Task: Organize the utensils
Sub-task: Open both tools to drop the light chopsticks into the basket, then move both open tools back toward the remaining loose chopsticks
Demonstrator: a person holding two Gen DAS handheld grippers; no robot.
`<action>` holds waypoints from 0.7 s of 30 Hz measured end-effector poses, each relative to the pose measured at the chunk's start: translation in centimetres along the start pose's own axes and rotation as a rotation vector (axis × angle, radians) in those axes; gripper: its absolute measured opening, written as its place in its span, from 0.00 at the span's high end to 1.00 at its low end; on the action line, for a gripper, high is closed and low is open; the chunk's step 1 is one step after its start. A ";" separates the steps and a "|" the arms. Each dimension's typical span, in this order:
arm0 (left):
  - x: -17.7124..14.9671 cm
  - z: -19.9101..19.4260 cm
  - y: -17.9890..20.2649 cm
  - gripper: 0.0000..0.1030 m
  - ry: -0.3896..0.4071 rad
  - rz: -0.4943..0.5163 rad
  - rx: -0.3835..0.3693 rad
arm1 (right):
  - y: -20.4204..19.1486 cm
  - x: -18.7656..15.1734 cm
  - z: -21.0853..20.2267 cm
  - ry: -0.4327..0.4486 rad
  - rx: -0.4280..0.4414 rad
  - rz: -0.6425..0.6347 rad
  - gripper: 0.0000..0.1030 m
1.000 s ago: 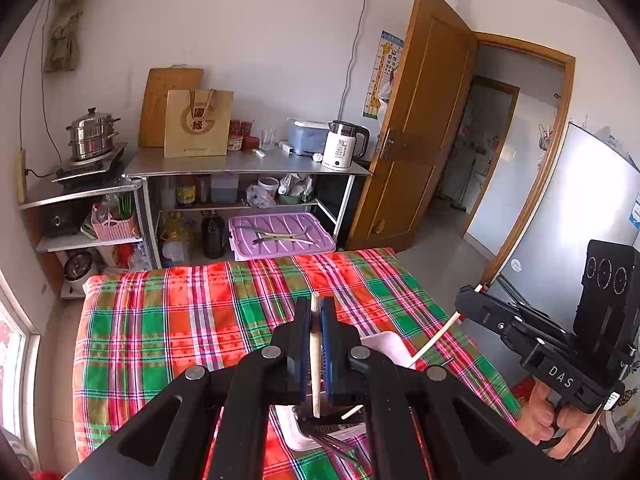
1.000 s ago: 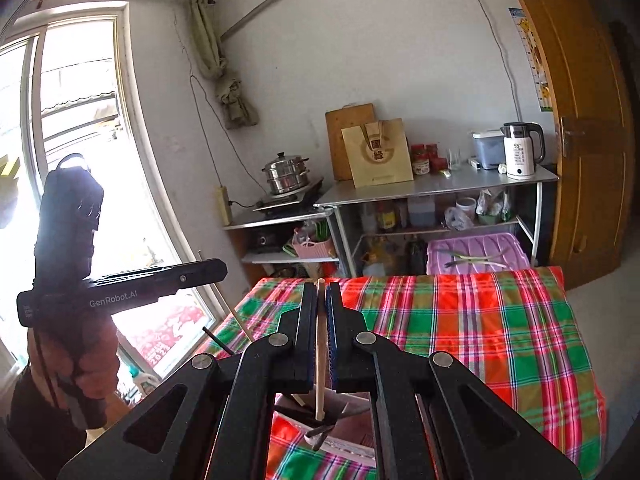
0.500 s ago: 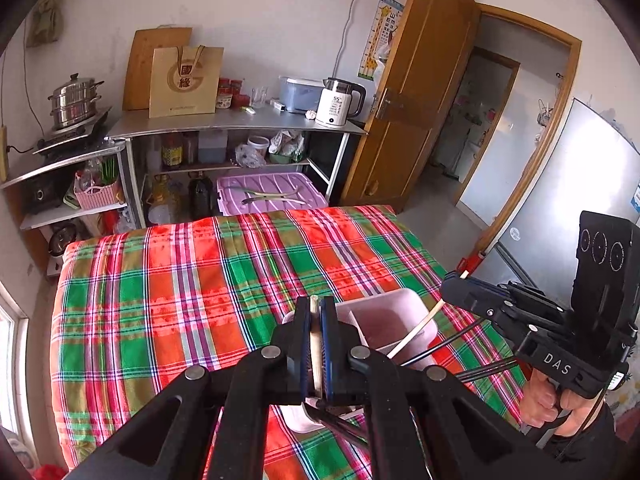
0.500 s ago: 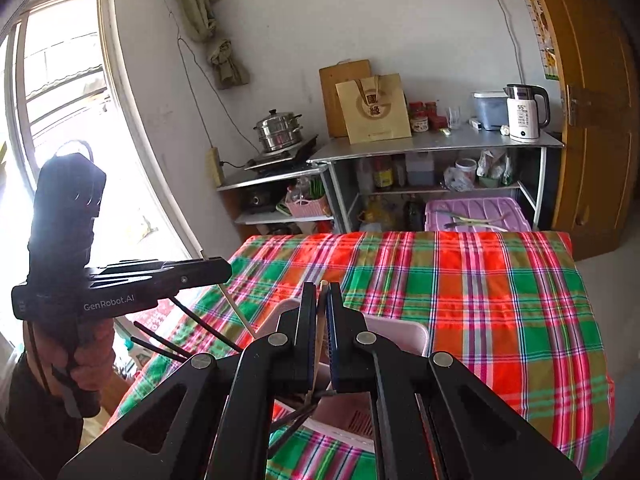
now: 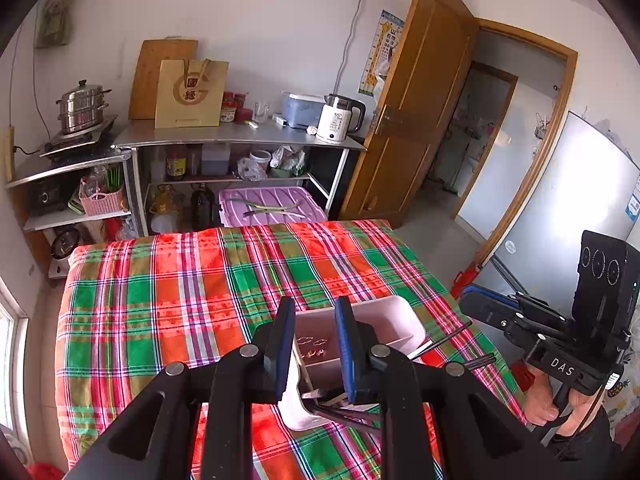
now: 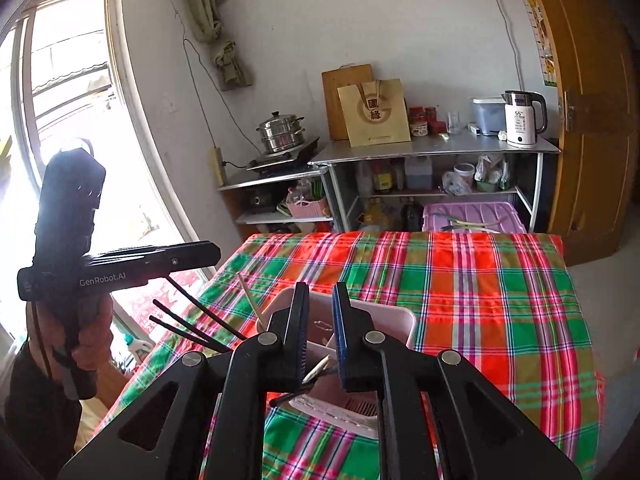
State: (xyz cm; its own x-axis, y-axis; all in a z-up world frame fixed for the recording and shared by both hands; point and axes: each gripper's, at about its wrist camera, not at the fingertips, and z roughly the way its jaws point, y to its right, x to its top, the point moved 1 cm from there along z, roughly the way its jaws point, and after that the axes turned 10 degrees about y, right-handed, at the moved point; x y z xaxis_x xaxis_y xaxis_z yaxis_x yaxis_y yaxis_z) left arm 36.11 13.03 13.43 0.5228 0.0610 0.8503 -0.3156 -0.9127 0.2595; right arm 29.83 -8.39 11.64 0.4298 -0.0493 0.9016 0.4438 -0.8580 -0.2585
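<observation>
While both jaws open, nothing gripped | pink caddy (image 5: 404, 316) half hidden | chopsticks (image 6: 188, 326) partly hidden

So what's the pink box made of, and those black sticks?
The box looks like plastic: smooth, pale pink, thin moulded walls with a slight sheen. The black sticks could be lacquered wood or plastic; they look thin, straight and evenly dark, but that doesn't settle it.

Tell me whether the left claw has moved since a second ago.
Yes. The left claw has come down toward the pink bin on the plaid cloth; its jaws are opening, pale chopstick released.
</observation>
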 end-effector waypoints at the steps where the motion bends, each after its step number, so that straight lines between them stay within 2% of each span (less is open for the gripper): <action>1: 0.1 -0.6 0.0 0.81 0.011 -0.006 0.002 | -0.1 0.1 -0.6 0.010 -0.001 -0.003 0.88; 7: -0.6 -5.3 0.9 0.81 0.094 0.009 0.049 | -0.4 -0.4 -5.2 0.068 -0.011 -0.025 0.88; 14: -4.6 -11.0 4.6 0.81 0.199 0.079 0.083 | -1.0 -3.5 -10.0 0.098 -0.042 -0.053 0.88; 21: -11.0 -12.6 8.9 0.80 0.187 0.098 0.035 | -1.4 -8.0 -13.1 0.074 -0.085 -0.071 0.87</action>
State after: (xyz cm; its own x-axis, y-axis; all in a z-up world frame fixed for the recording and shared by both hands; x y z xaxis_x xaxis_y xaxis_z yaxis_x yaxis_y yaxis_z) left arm 17.55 9.35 12.20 0.3343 0.0421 0.9415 -0.3283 -0.9312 0.1582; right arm 15.44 -13.53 9.35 0.3394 -0.0218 0.9404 0.4015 -0.9007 -0.1657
